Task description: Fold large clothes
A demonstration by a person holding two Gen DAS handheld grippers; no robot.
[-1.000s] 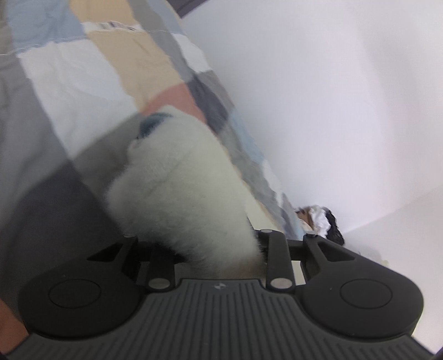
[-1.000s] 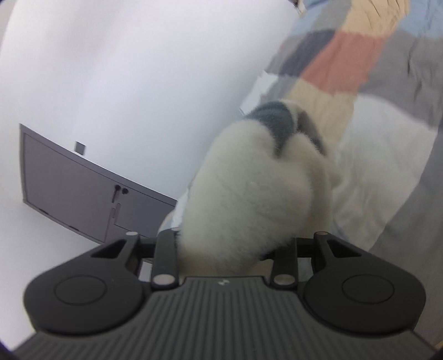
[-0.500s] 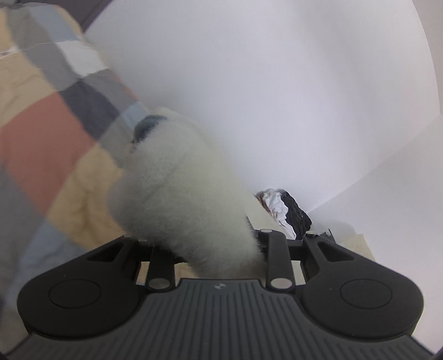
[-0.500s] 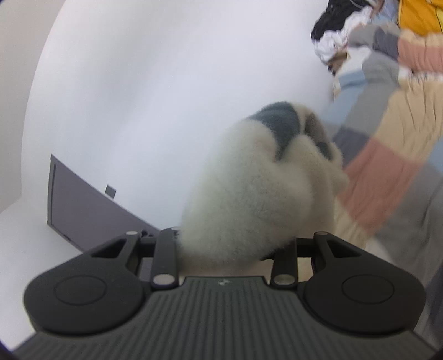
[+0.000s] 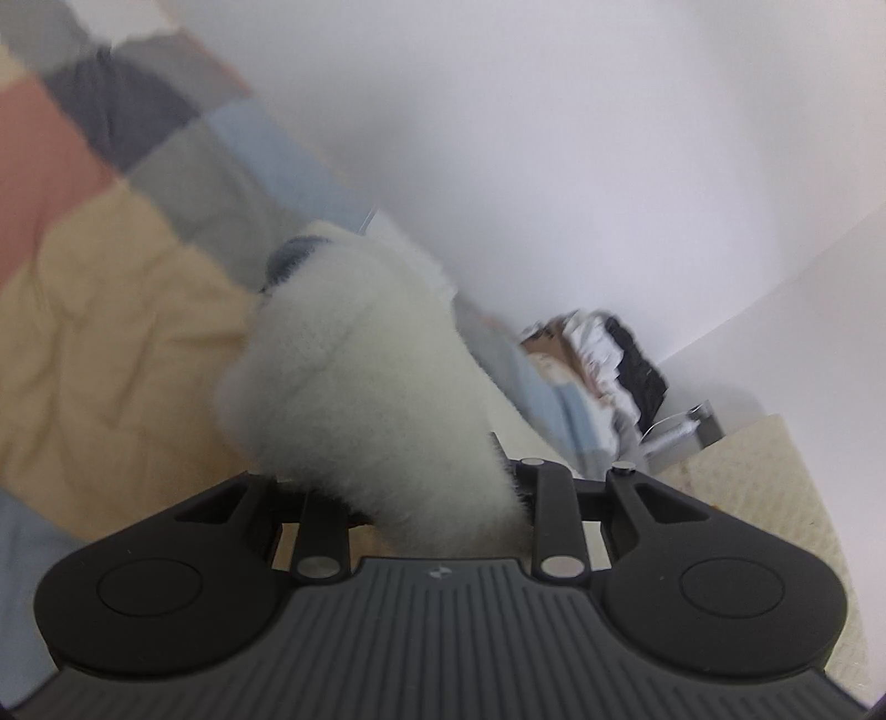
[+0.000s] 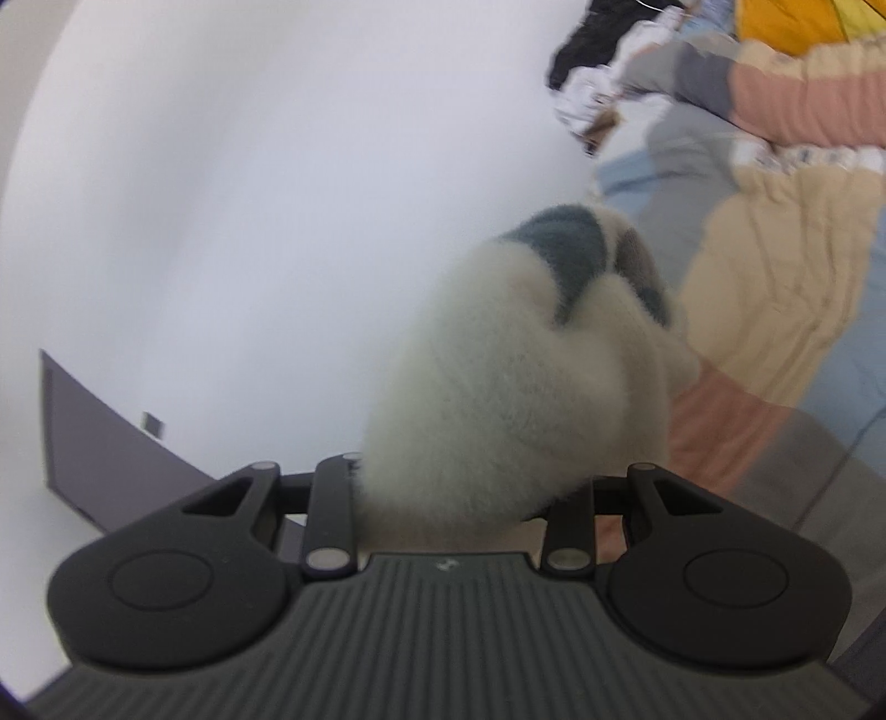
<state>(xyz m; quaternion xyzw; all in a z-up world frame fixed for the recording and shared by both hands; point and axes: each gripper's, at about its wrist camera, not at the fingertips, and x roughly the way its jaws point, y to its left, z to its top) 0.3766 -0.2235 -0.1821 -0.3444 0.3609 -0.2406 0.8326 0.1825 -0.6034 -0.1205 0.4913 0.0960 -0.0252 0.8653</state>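
Note:
A fluffy white fleece garment with grey-blue patches is bunched in both grippers. In the left wrist view the fleece [image 5: 365, 376] fills the space between the fingers of my left gripper [image 5: 387, 443], which is shut on it; the fingertips are hidden in the pile. In the right wrist view the fleece [image 6: 498, 399] does the same in my right gripper [image 6: 476, 443], shut on it, a grey-blue patch [image 6: 570, 249] at the far end. Both hold it lifted above the patchwork bedspread [image 5: 111, 310].
The bed's quilt [image 6: 775, 288] has beige, pink, grey and blue squares. A pile of black and white clothes [image 5: 609, 360] lies at the bed's far end by the white wall; it also shows in the right wrist view [image 6: 598, 72]. An orange item [image 6: 797, 22] lies beyond. A dark cabinet [image 6: 99, 443] stands left.
Both grippers have swung upward and along the bed with the fleece still held; the views now take in more wall and the far clothes pile.

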